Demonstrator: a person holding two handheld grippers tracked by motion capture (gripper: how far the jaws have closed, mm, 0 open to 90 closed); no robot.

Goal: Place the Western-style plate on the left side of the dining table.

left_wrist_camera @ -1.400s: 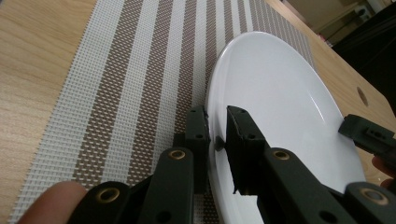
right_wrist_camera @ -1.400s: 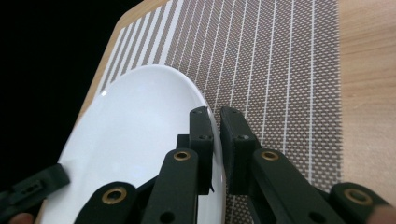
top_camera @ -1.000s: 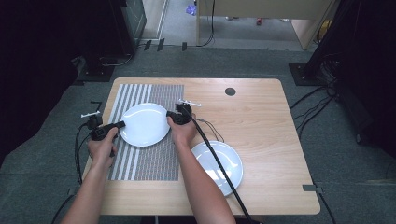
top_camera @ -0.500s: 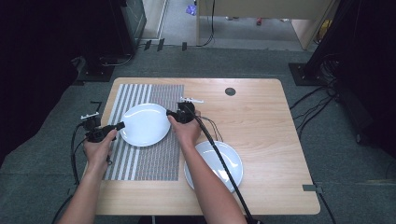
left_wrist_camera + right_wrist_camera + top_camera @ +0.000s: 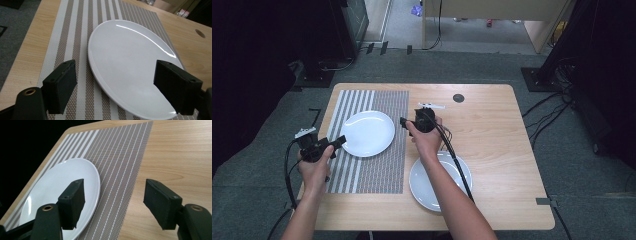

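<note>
1. Plate on mat: white, round, shallow, lying flat on the striped placemat, left of centre in the high view. Looks glazed ceramic, so probably stiff, fairly heavy for its size, slick, and breakable if dropped or knocked.
2. Where to grip, as a judgement: the raised rim only. One jaw over the lip, one under. The glossy centre gives no purchase. With two grippers, opposite edges would balance it best.
3. Left gripper: jaws spread wide, holding nothing, just off the plate's lower-left edge in the high view. In the left gripper view the rim runs between the two black pads, apart from both.
4. Right gripper: also wide open and empty, over the mat's right edge, near the plate's right side w/o touching.
5. Second plate: same white type, on bare wood at lower centre-right of the high view, partly under the right forearm.
6. Table: light wood, w/ a small dark round hole near the top edge; small white object by the right hand, too small to identify.
7. View differences: high view gives the layout, both plates and both hands. Left gripper view shows the glare streak and the rim's slight lift off the mat. Right gripper view shows the mat's weave and the gap between plate edge and wood.
</note>
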